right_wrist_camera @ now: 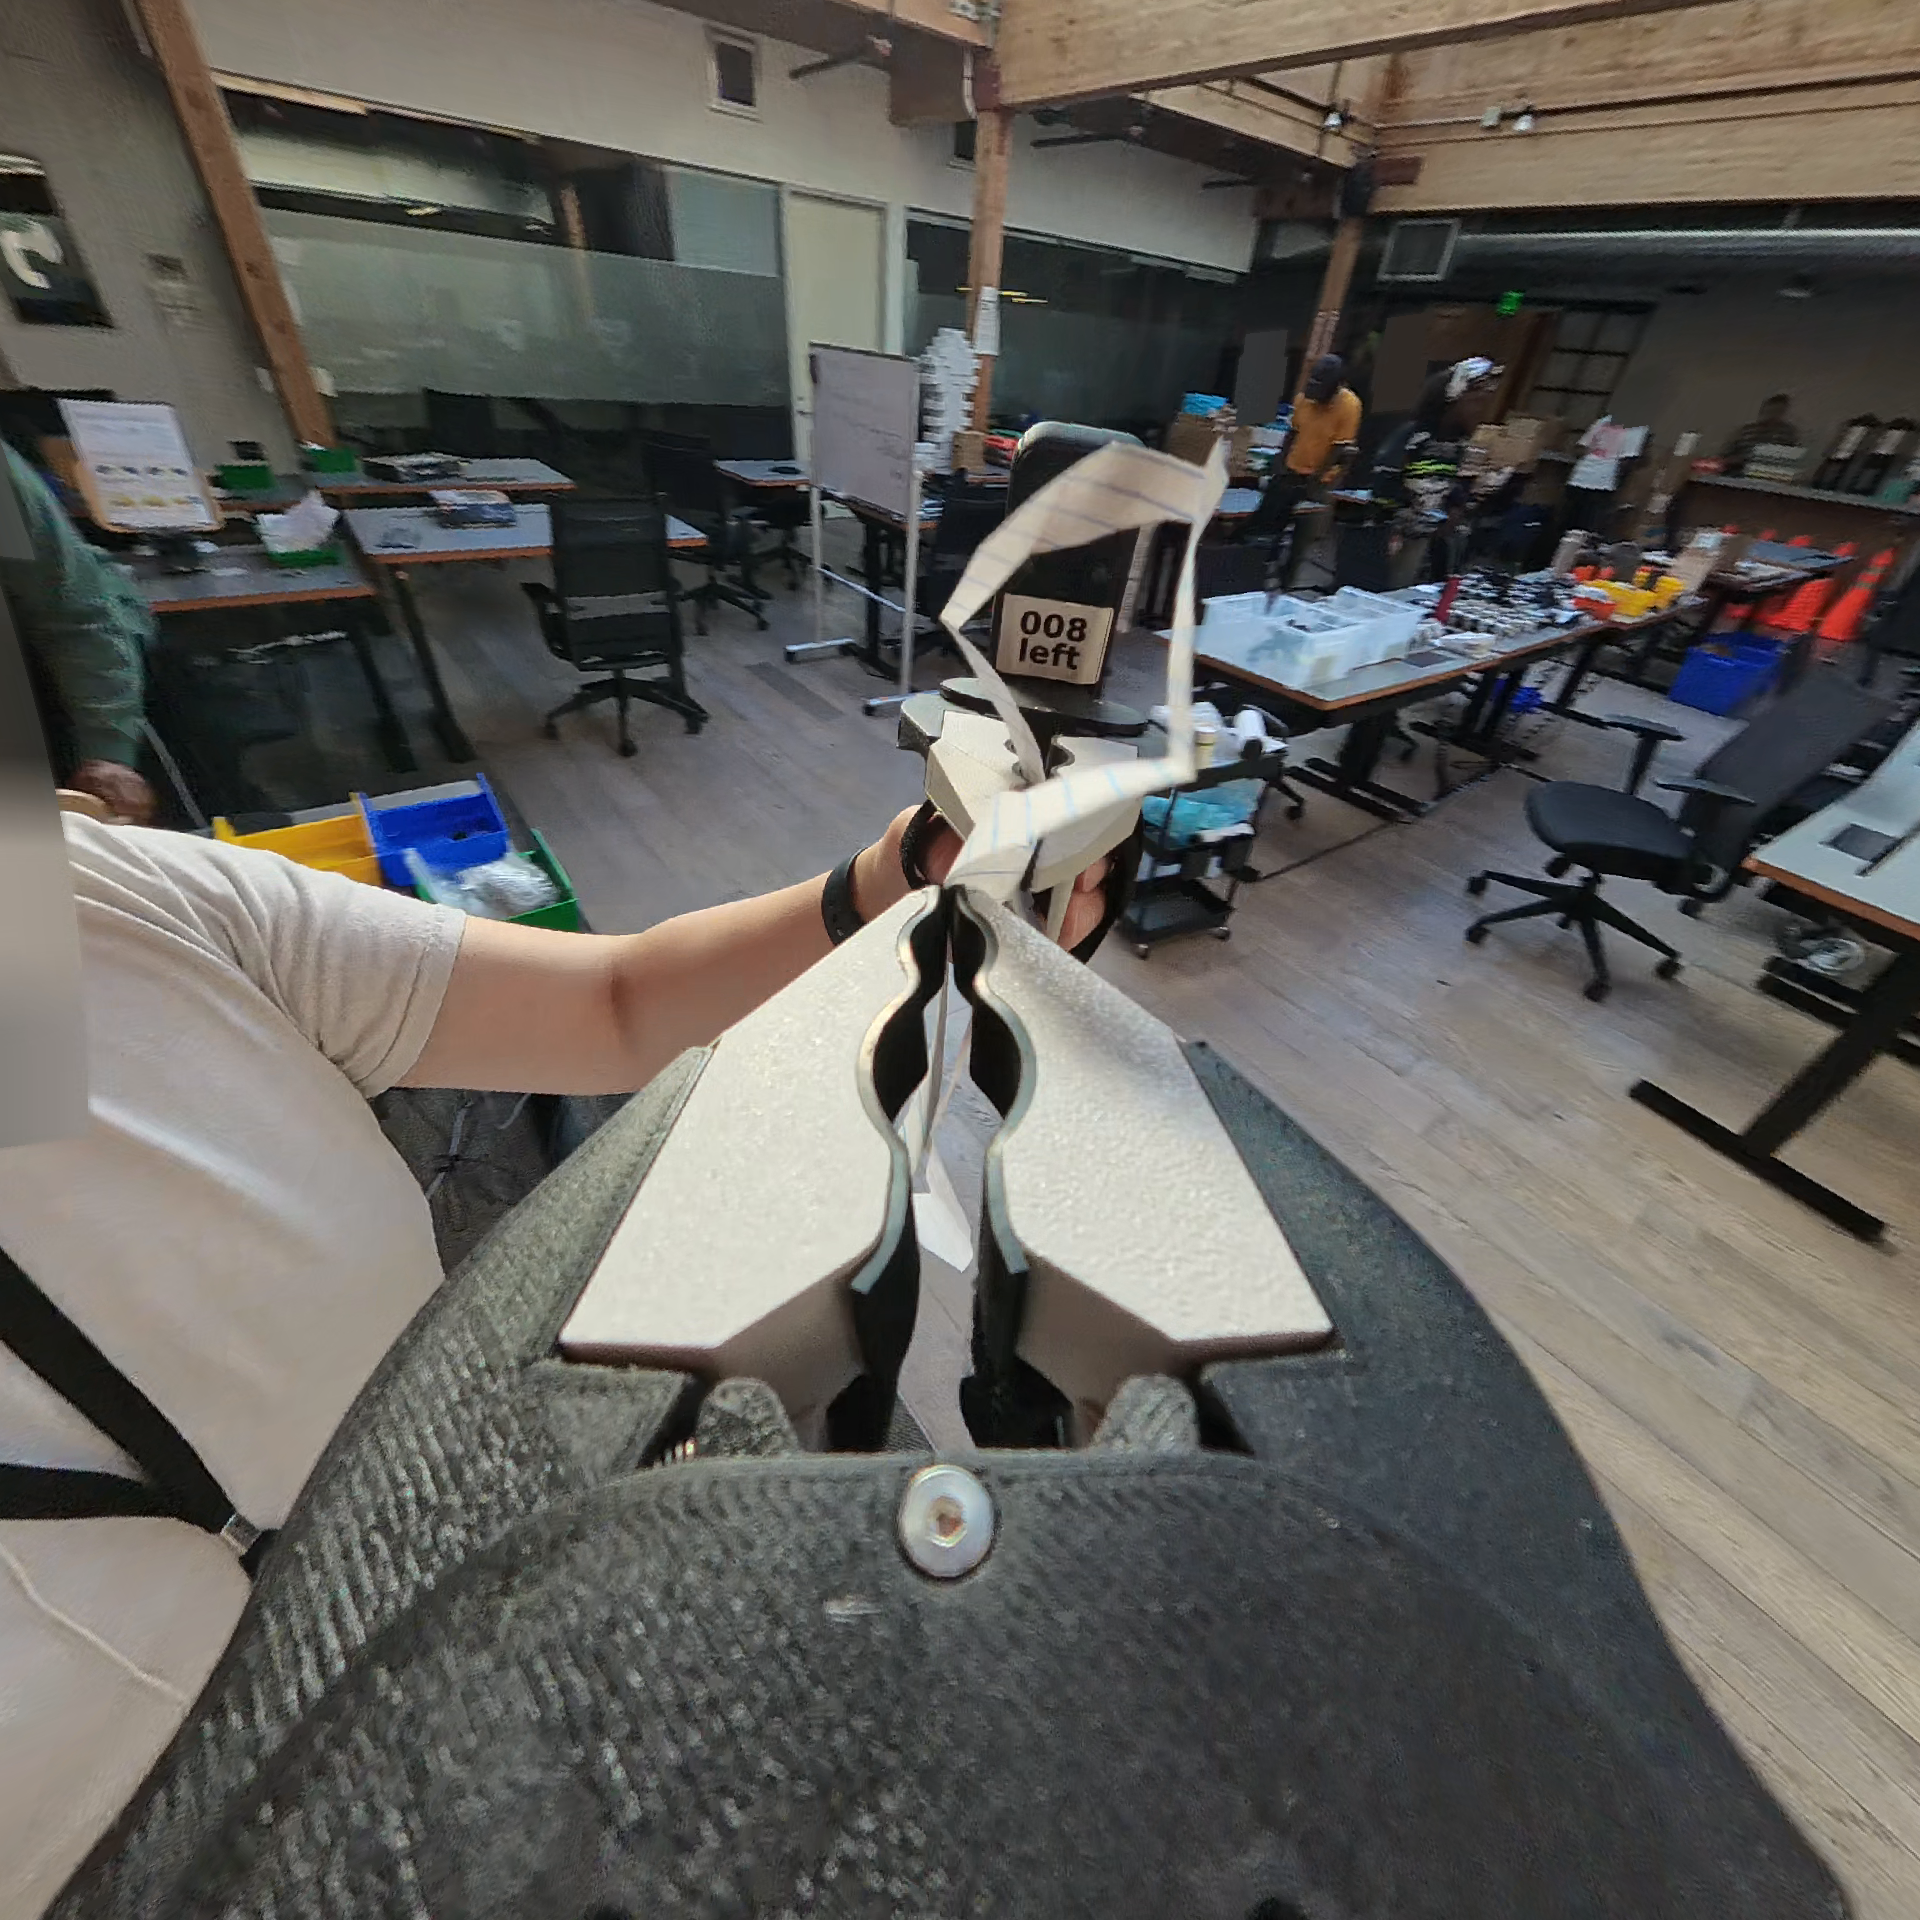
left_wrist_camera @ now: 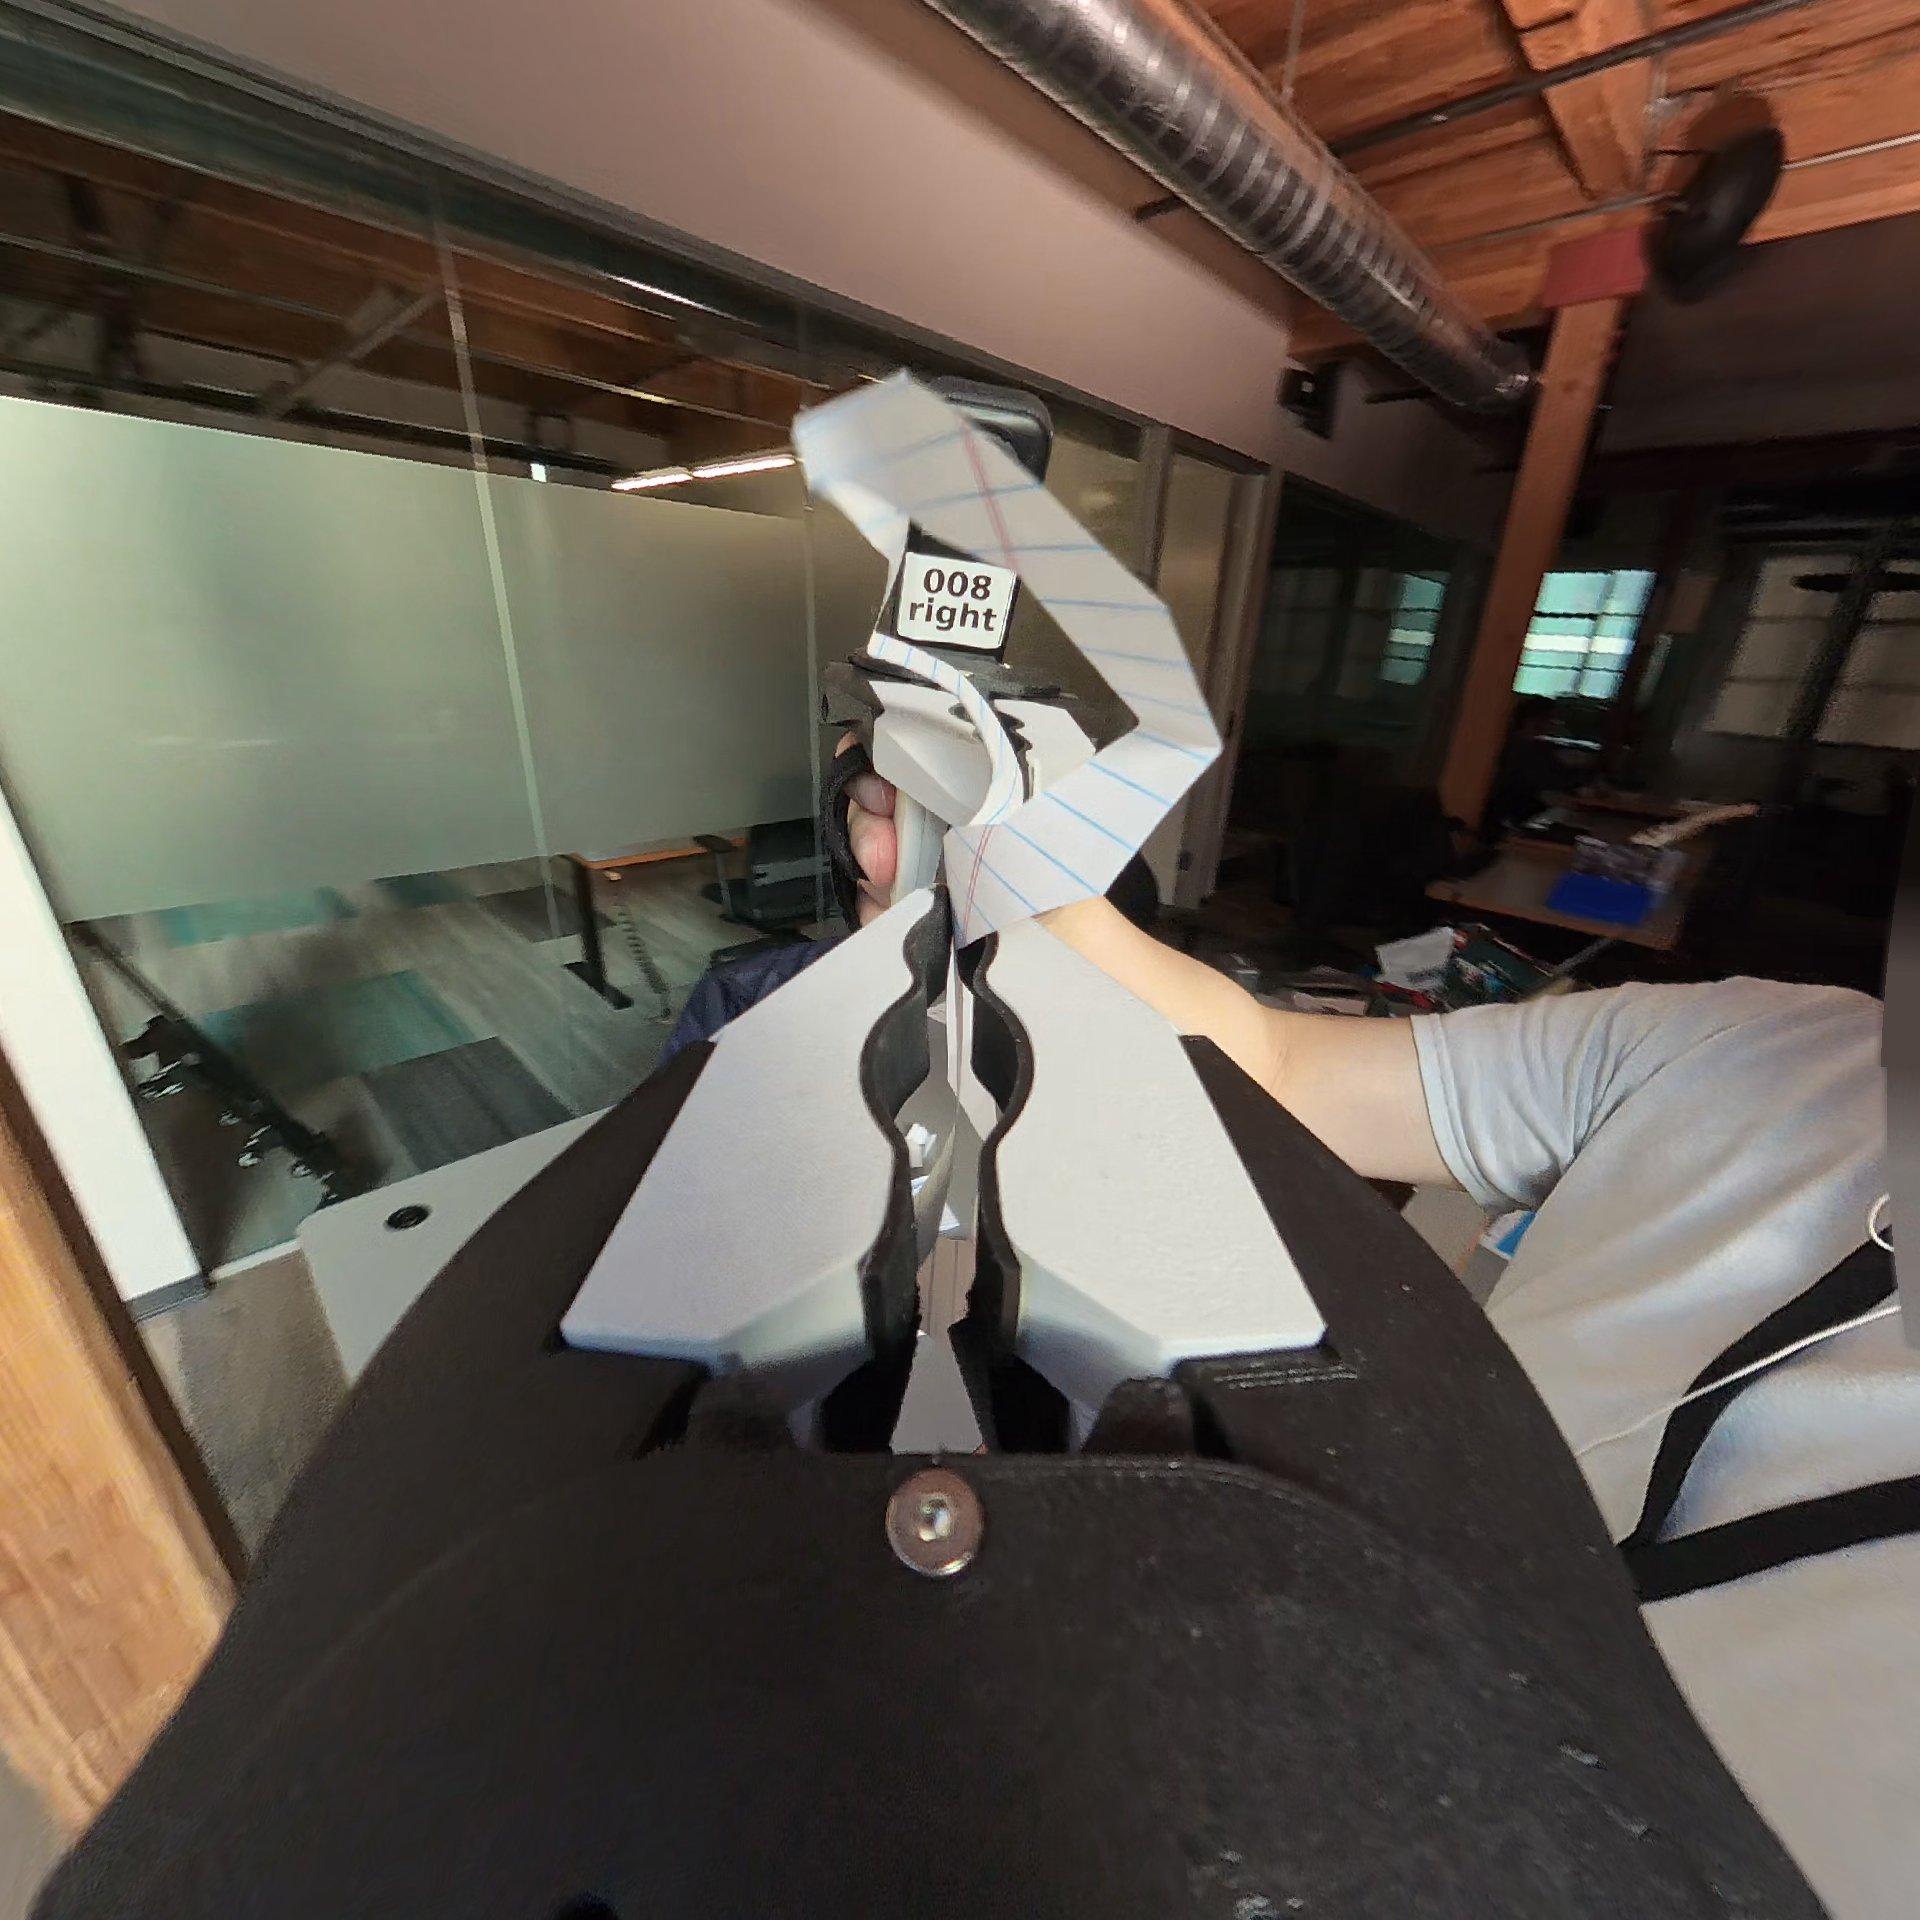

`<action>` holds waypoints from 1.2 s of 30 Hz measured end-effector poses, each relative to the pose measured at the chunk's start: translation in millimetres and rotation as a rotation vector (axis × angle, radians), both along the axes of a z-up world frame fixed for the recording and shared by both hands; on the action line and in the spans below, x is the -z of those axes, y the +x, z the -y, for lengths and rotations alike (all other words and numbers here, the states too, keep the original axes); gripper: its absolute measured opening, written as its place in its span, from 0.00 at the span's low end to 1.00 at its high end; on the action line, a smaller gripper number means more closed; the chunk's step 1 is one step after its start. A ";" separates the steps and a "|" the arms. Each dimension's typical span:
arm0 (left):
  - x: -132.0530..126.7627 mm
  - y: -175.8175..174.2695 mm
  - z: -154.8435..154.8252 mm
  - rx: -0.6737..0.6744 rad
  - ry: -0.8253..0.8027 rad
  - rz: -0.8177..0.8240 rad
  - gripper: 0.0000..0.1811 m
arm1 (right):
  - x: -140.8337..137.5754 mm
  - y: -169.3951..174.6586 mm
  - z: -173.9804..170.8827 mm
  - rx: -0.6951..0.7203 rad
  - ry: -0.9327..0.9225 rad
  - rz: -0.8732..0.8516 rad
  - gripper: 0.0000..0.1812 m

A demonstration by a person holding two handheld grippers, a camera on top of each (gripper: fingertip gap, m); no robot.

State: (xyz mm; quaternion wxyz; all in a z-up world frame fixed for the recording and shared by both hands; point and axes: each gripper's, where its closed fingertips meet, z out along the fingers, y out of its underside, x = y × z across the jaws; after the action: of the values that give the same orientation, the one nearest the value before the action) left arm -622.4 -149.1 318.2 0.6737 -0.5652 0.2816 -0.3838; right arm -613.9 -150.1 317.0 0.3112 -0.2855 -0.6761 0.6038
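Paper, a folded strip of lined notebook sheet (left_wrist_camera: 1049, 675), hangs in the air between my two tools, which face each other tip to tip. My left tool (left_wrist_camera: 954, 925) is clenched on one end of the strip, my right tool (right_wrist_camera: 951, 902) clenched on the other. Glass wall (left_wrist_camera: 312, 644) behind one; desks (right_wrist_camera: 1382, 675) and chairs (right_wrist_camera: 1621, 831) behind the other.

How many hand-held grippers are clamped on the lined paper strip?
2. The left hand-held gripper pinches one end of the twisted lined paper strip. The right hand-held gripper pinches the other end, facing it. No other gripper shows in either view.
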 end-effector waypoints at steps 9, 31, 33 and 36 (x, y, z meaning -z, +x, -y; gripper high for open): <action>34.3 -124.9 169.1 -0.581 0.019 0.001 0.00 | 38.4 -128.4 161.0 -0.485 -0.076 0.042 0.00; 58.5 -113.8 579.9 -1.934 -0.028 -0.002 0.03 | 69.3 -132.9 575.6 -1.824 -0.059 -0.016 0.00; 59.4 -77.0 597.0 -2.093 -0.035 -0.008 0.03 | 71.4 -97.9 592.4 -1.960 -0.052 -0.006 0.00; 59.8 -14.2 609.5 -2.286 -0.036 -0.010 0.00 | 76.8 -34.7 605.4 -2.166 -0.033 0.019 0.00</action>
State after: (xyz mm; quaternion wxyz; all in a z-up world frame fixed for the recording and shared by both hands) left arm -636.6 -758.5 258.4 0.6194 -0.5019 -0.4002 0.4521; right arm -648.6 -755.6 240.2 -0.3966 0.4547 -0.5630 0.5648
